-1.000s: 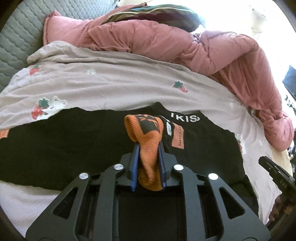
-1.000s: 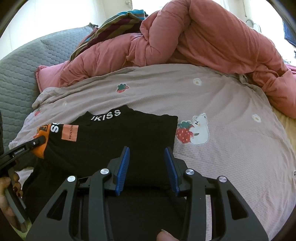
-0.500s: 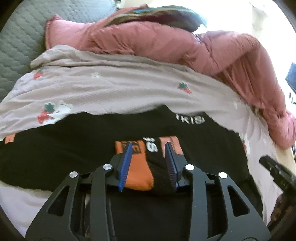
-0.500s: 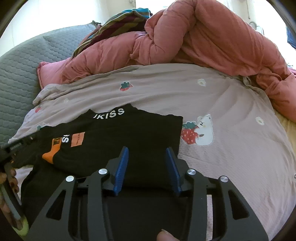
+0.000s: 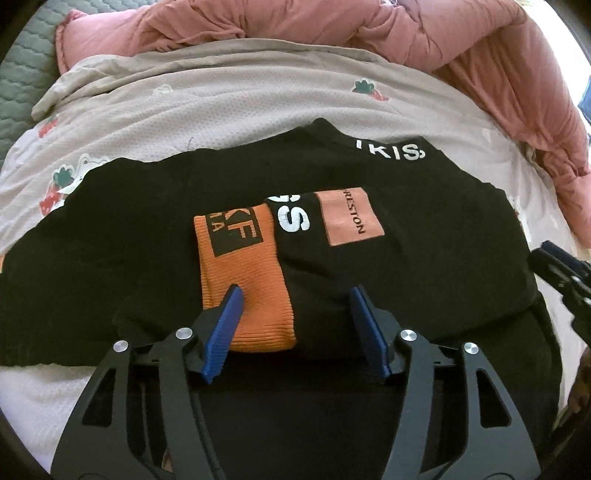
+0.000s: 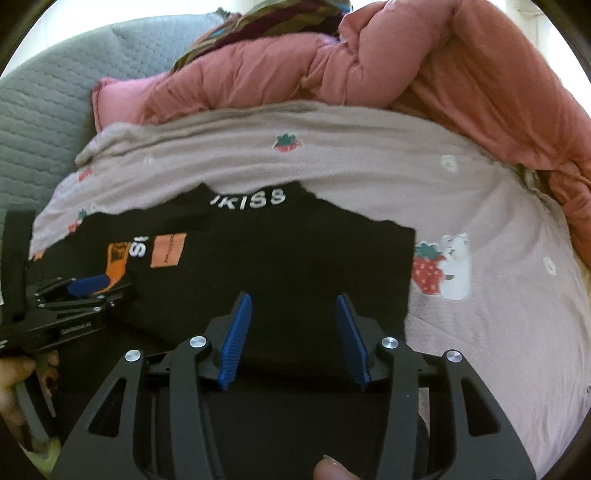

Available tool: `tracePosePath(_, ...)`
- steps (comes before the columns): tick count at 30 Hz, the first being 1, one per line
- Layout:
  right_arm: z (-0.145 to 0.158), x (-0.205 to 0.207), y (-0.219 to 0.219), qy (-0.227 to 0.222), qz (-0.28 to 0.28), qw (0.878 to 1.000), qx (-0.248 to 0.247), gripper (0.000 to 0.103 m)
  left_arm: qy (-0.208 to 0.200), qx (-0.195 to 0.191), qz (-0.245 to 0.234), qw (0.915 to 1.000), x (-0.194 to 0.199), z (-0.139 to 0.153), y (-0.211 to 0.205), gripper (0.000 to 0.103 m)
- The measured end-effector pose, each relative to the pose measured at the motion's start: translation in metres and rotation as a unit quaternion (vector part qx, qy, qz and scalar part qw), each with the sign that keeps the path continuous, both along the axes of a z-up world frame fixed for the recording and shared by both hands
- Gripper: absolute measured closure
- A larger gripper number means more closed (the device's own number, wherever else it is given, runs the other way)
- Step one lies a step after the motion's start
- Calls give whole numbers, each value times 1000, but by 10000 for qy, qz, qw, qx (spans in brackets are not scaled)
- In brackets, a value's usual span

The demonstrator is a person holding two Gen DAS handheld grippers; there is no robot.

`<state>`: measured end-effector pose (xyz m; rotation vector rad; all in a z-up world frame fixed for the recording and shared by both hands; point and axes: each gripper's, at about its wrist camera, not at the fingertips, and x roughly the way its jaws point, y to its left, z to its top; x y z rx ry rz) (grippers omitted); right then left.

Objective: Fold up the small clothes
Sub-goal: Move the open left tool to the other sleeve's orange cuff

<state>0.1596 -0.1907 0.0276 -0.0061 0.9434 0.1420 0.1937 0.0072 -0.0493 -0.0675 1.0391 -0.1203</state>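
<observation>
Left wrist view: the left gripper (image 5: 295, 295) is seen low over a black garment (image 5: 110, 258) that is spread on a pale sheet (image 5: 221, 99) printed with strawberries. Its blue pads (image 5: 225, 325) are set well apart, and its jaws have just been opening. The orange cuff (image 5: 240, 280) of a sleeve folded over the body of the garment lies between the pads; the left pad sits over the cuff's lower left corner, and no pinch on the cloth can be made out. Beside the cuff, white letters and a peach patch (image 5: 351, 216) are seen on the sleeve, and white lettering is carried on the collar (image 5: 391, 151) at the far edge. A pink quilt (image 5: 369, 33) is bunched along the far side of the bed, and a grey quilted surface (image 5: 18, 74) shows at the upper left. In the right wrist view, the right gripper (image 6: 293, 325) is held above the near right part of the garment (image 6: 295, 251), its jaws likewise having just been opening; its pads (image 6: 236, 339) stand apart with only flat black cloth beyond them, and nothing is gripped. The garment's right edge lies just beside a bear-and-strawberry print (image 6: 443, 269) on the sheet (image 6: 480, 369). The left gripper (image 6: 88, 286) is seen at the far left over the cuff (image 6: 116, 262), held by a hand (image 6: 14, 384). A striped cloth (image 6: 266, 18) is piled behind the quilt (image 6: 443, 55), and a fingertip (image 6: 328, 469) shows at the bottom edge.
</observation>
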Motion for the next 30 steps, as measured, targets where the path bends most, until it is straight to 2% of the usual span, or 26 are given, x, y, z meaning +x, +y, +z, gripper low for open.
tracePosePath(5,-36,11,-14,533,-429,9976,-84,56,23,-104,21,9999,0,0,4,49)
tracePosePath(7,-42,12,-23,634,-549,9965,61,56,32,-120,26,9999,1,-1,3,49)
tracePosePath(11,-37,8,-27,557,-562,9968,110,55,37,-134,35,9999,2,0,3,47)
tracePosePath(17,-28,-4,-29,425,-530,9974,254,50,20,-244,74,9997,1,5,6,41)
tracePosePath(23,-16,-13,-32,301,-537,9973,388,42,-18,-296,74,9995,-1,11,7,36)
tracePosePath(28,-9,-17,-33,220,-555,9971,466,31,-82,-315,73,9994,-3,16,7,29)
tracePosePath(30,-6,-19,-34,177,-557,9971,480,30,-106,-321,61,9994,-3,19,6,27)
